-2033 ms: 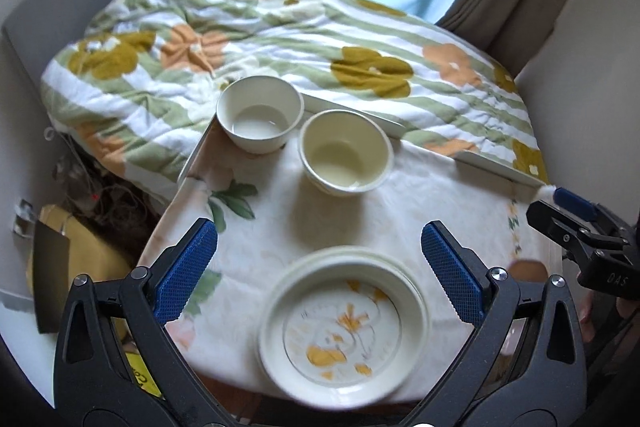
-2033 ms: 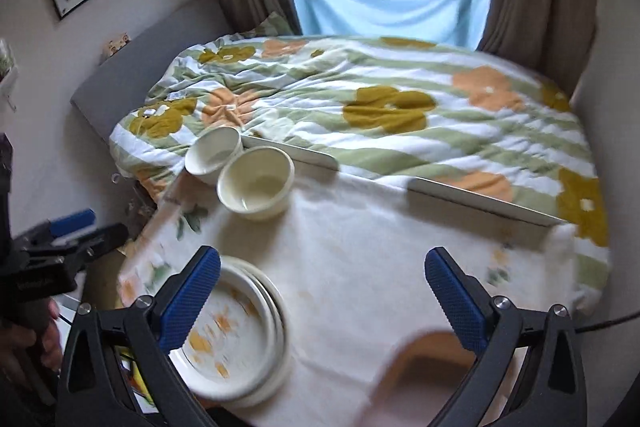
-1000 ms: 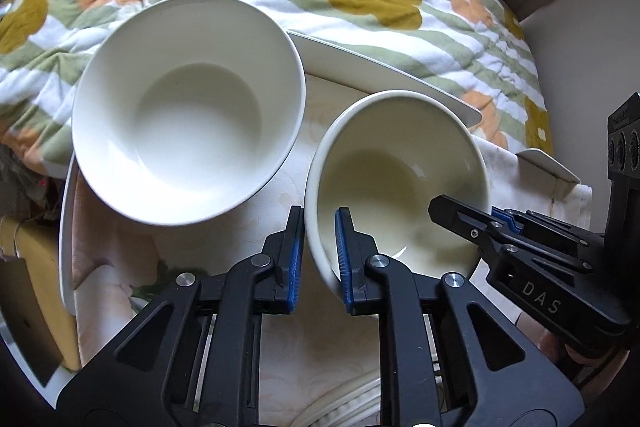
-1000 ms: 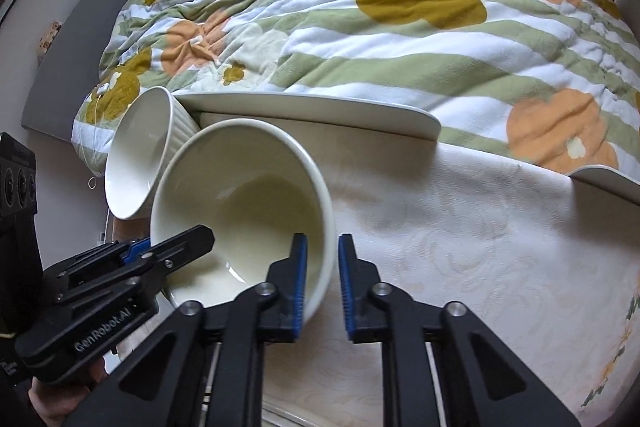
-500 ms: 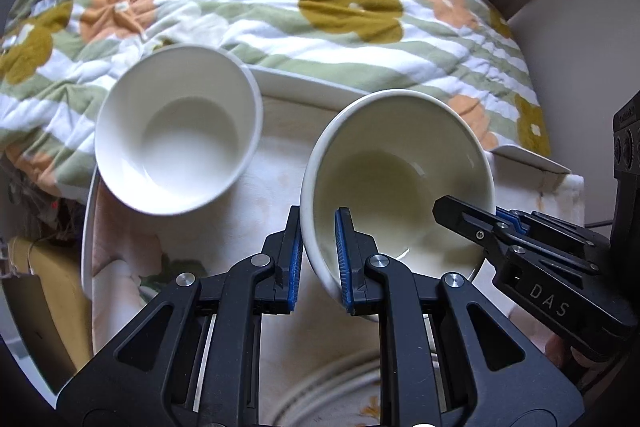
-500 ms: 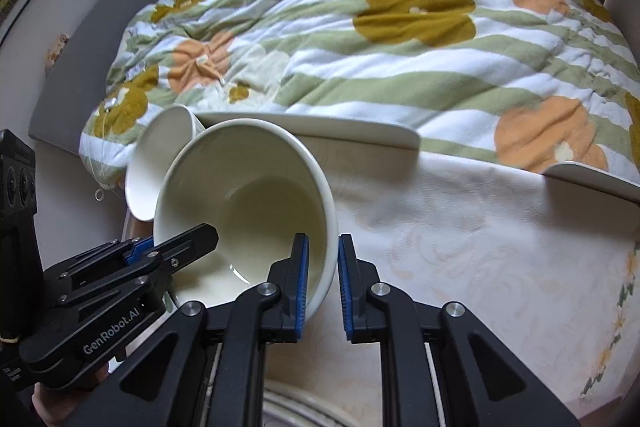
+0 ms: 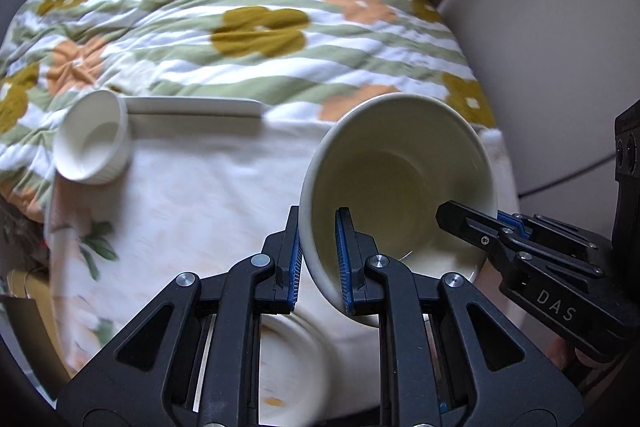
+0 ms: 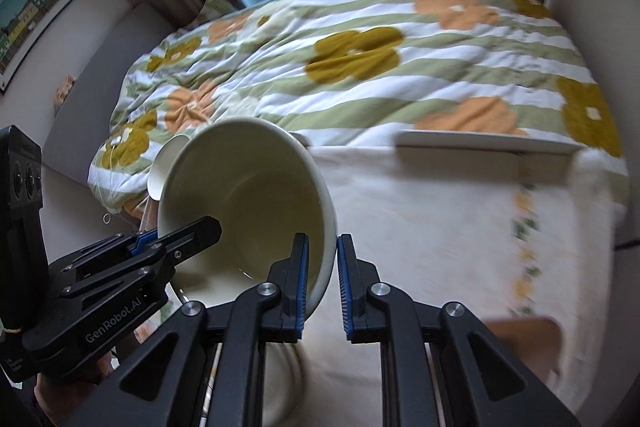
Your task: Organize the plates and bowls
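Observation:
A cream bowl [image 7: 400, 179] hangs tilted above the table, held by both grippers. My left gripper [image 7: 318, 263] is shut on its left rim, one pad inside and one outside. My right gripper [image 8: 322, 279] is shut on the opposite rim of the same cream bowl [image 8: 248, 195]. Each gripper shows in the other's view, the right gripper [image 7: 452, 217] and the left gripper [image 8: 200, 229]. A white ribbed bowl [image 7: 94, 143] stands at the table's far left corner. A stack of flower-patterned plates [image 7: 288, 367] lies below, partly hidden by my fingers.
The table wears a pale flowered cloth [image 7: 192, 195]. Behind it lies a bed with a striped floral quilt [image 7: 256, 27], and a curtained window behind that. A brown wooden seat [image 8: 520, 343] shows near the table's right front. A framed picture [image 8: 36, 3] hangs on the left wall.
Both grippers, open above the table two seconds ago, shut on the cream bowl's rim and have lifted it up and back. The white bowl stayed and looks smaller.

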`<state>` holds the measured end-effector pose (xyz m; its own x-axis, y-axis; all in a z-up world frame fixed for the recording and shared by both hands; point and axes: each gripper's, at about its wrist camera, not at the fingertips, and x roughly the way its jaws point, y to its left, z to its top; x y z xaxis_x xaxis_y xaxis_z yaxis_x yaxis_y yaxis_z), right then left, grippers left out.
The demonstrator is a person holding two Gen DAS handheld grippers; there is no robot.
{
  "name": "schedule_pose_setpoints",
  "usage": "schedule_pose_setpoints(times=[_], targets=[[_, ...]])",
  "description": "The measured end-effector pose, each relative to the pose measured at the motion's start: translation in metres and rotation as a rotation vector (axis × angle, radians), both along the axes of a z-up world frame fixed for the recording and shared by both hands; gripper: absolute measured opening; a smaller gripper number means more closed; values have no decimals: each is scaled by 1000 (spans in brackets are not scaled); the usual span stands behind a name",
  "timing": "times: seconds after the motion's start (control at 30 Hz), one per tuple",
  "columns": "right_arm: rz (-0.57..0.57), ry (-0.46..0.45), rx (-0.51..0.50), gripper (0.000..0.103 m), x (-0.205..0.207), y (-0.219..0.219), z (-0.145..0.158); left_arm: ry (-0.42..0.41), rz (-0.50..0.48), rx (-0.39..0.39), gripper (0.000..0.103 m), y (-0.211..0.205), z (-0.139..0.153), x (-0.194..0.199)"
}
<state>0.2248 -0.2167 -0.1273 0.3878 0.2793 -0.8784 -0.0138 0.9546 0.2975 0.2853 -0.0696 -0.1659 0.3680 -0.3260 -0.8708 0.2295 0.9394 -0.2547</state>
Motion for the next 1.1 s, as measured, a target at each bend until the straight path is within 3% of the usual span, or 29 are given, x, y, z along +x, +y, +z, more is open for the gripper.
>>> schedule_pose_setpoints(times=[0.27,0.47,0.67,1.1], targets=[[-81,9,-41,13,-67,-84,11,35,-130,0,14,-101,-2,-55],[-128,58,-51,13,-102,-123,-6,83,-210,30,14,-144,-22,-79],[-194,130,-21,13,-119,-136,-38,145,-283,80,14,-158,-52,-77],[-290,231,4,13,-126,-133,-86,173,-428,203,14,-174,-96,-72]])
